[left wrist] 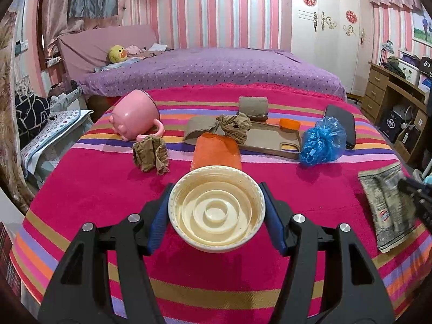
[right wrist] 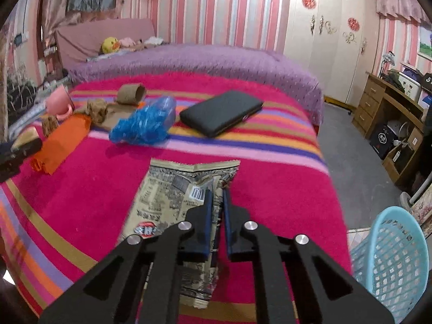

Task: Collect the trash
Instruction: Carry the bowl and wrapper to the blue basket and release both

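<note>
My left gripper (left wrist: 216, 189) is shut on a cream plastic lid (left wrist: 216, 210) and holds it above the striped blanket (left wrist: 94, 189). My right gripper (right wrist: 217, 193) is shut on a printed snack wrapper (right wrist: 172, 197); the wrapper also shows in the left wrist view (left wrist: 386, 210). Other trash lies on the blanket: a crumpled blue plastic bag (left wrist: 322, 140) (right wrist: 143, 125), an orange wrapper (left wrist: 216, 152) (right wrist: 63, 141), crumpled brown paper (left wrist: 149, 155), another brown wad (left wrist: 233, 128), and a cardboard roll (left wrist: 253, 106) (right wrist: 132, 93).
A light blue mesh basket (right wrist: 391, 264) stands on the floor at the blanket's right edge. A pink mug (left wrist: 135, 117), a black case (right wrist: 221, 112), a phone case (left wrist: 270, 141) and a small orange cap (left wrist: 289, 124) also lie on the blanket. A wooden desk (right wrist: 391, 118) stands at right.
</note>
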{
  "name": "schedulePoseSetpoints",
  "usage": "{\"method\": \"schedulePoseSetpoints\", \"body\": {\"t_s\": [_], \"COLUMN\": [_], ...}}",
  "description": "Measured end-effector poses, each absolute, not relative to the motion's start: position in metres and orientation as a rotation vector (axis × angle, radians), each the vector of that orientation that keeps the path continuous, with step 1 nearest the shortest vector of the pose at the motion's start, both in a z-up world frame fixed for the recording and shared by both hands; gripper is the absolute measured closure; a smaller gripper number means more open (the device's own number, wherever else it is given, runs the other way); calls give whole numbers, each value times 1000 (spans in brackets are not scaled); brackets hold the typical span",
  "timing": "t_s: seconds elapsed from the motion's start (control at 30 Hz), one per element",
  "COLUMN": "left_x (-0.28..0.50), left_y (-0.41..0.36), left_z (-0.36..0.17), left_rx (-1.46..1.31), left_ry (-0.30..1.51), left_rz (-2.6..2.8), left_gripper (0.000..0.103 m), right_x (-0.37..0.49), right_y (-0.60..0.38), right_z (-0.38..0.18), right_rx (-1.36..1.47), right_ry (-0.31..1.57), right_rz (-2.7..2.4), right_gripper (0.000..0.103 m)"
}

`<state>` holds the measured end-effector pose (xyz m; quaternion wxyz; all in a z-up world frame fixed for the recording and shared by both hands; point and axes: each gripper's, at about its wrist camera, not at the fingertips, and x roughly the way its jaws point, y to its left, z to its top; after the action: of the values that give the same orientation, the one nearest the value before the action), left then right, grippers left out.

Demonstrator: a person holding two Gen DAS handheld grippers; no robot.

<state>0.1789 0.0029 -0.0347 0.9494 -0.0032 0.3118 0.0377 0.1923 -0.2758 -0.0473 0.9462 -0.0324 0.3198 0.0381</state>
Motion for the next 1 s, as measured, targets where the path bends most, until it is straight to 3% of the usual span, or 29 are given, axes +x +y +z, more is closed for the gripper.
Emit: {"method": "schedulePoseSetpoints", "body": {"t_s": [0.57, 1.0], "left_x": [179, 177], "left_y": [-53, -182], "left_z": [-27, -22], "left_rx": [-16, 50], "left_ry": [635, 597], "left_rz": [20, -138], "left_gripper": [43, 43], "right_x": [162, 115], "right_y": [-388, -524], "right_z": [-20, -19], "right_rx": [31, 136], "right_ry": [583, 552], "right_rz": [7, -190], "right_gripper": [95, 95]}}
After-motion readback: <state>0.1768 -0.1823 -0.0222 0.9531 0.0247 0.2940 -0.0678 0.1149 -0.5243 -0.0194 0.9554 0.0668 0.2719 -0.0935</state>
